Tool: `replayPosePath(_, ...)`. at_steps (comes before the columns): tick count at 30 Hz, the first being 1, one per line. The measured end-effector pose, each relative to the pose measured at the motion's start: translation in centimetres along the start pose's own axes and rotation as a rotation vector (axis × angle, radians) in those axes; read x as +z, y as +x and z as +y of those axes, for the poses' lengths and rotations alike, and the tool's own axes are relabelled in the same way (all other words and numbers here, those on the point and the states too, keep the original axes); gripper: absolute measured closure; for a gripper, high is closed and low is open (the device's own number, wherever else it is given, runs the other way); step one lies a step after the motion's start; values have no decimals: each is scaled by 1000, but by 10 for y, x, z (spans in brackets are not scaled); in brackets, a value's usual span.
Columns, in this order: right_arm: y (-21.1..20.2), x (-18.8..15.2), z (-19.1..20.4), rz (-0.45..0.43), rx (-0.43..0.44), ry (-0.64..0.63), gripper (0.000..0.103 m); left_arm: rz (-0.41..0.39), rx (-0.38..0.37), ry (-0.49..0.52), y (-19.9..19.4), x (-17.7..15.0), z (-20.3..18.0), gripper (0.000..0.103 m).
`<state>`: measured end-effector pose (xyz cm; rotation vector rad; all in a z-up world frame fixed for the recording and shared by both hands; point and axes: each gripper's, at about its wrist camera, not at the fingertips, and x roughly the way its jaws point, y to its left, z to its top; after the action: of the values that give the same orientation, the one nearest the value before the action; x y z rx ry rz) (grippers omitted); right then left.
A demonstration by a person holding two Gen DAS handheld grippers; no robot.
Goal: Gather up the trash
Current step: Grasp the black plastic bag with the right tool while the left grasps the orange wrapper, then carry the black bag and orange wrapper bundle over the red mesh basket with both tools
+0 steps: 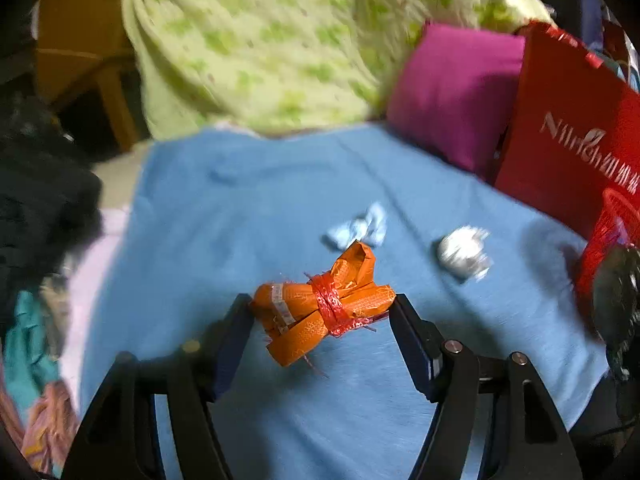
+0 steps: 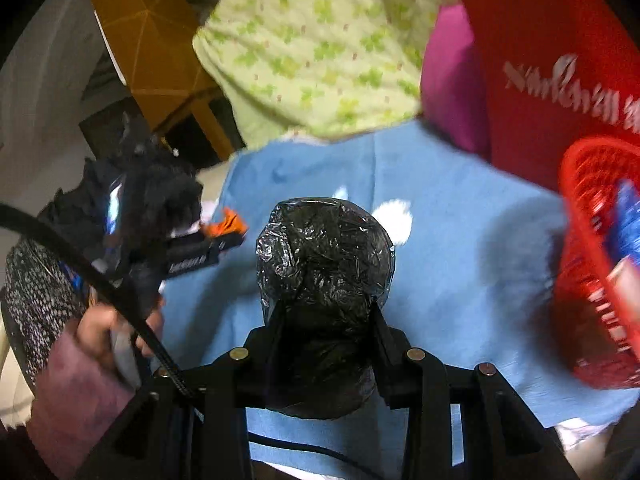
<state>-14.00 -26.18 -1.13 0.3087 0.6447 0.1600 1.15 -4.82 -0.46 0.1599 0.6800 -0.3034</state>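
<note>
An orange wrapper bundle [image 1: 320, 312] tied with red string sits between the fingers of my left gripper [image 1: 322, 308], which closes on it just above the blue cloth [image 1: 240, 216]. A crumpled light blue paper [image 1: 356, 228] and a silver foil ball [image 1: 464, 254] lie on the cloth beyond it. My right gripper [image 2: 326, 308] is shut on a black plastic bag ball [image 2: 324, 256] and holds it over the cloth. The left gripper with the orange bundle [image 2: 226, 224] shows at the left of the right wrist view. A red mesh basket [image 2: 600, 264] stands at the right.
A green patterned pillow [image 1: 280, 40], a magenta cushion [image 1: 456, 92] and a red paper bag [image 1: 572, 132] line the back and right. Dark clothing [image 1: 40, 184] lies at the left. The basket rim also shows in the left wrist view [image 1: 608, 224].
</note>
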Motion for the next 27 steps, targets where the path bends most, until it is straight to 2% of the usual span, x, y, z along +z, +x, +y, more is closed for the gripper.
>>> replayPosePath(5, -48, 13, -7, -92, -22, 12, 63, -96, 40, -5, -61, 8, -33, 32)
replayPosePath(11, -102, 23, -15, -197, -50, 21, 63, -177, 63, 58, -113, 10, -72, 32)
replayPosePath(18, -144, 29, -22, -273, -64, 28, 63, -248, 62, 117, -145, 16, -104, 32)
replayPosePath(27, -164, 31, -28, -326, -73, 30, 63, -281, 59, 154, -163, 18, -127, 32)
